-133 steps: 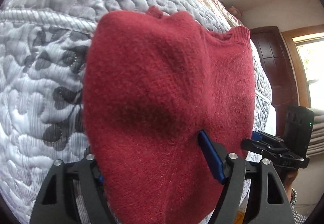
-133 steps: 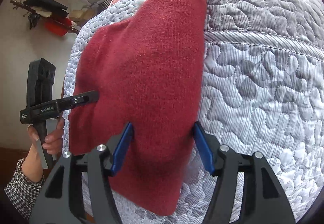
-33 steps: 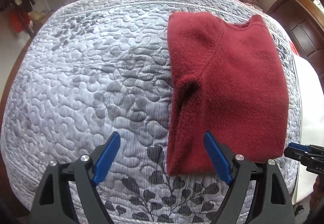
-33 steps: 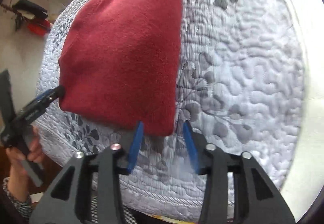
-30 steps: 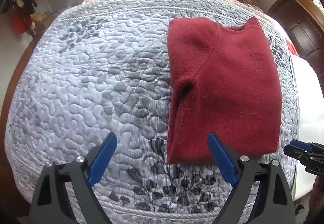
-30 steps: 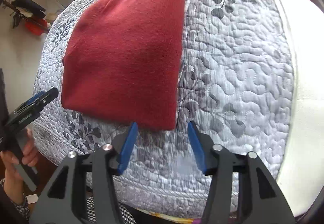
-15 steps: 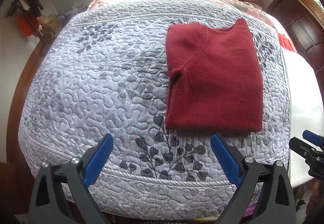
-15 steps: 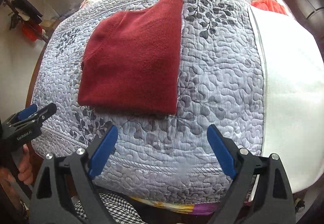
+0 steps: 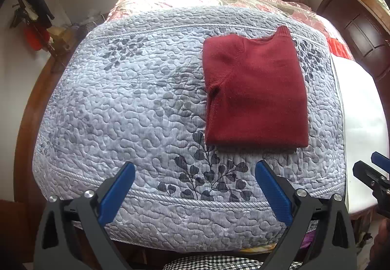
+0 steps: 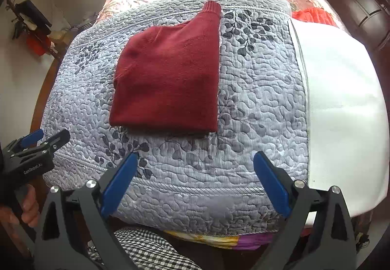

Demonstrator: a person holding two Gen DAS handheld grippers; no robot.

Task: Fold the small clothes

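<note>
The bed (image 9: 146,109) fills both views, covered by a grey quilt (image 9: 121,123) with a leaf print; a white sheet (image 10: 341,99) shows along its right side. The quilt domes and drops away at the near edge, and its stitched surface is soft and lumpy, so anything pressed or dragged on it could pull the fabric underneath along with it.

The sweater (image 9: 253,94), dark red knit, lies on the quilt right of centre, folded into a neat rectangle with the ribbed collar (image 9: 284,32) poking out at the far corner. A second layer shows as a thin line under its near edge. By my reading the fold is done or close to it. The main risk is a fresh grab at that near edge: catching only the top layer would peel the stack open. The knit looks thick and springy, so the left side, where a sleeve seam puckers, may lift by itself.

The left hand-held gripper (image 9: 195,189) hangs over the near edge of the bed with its blue pads wide apart, holding nothing and well clear of the sweater. The right hand-held gripper (image 10: 195,184) is likewise spread and empty. Each shows in the other's view, to the side. Coming in low from here, a finger could snag the quilt's corded border (image 10: 195,188) before reaching the sweater.
</note>
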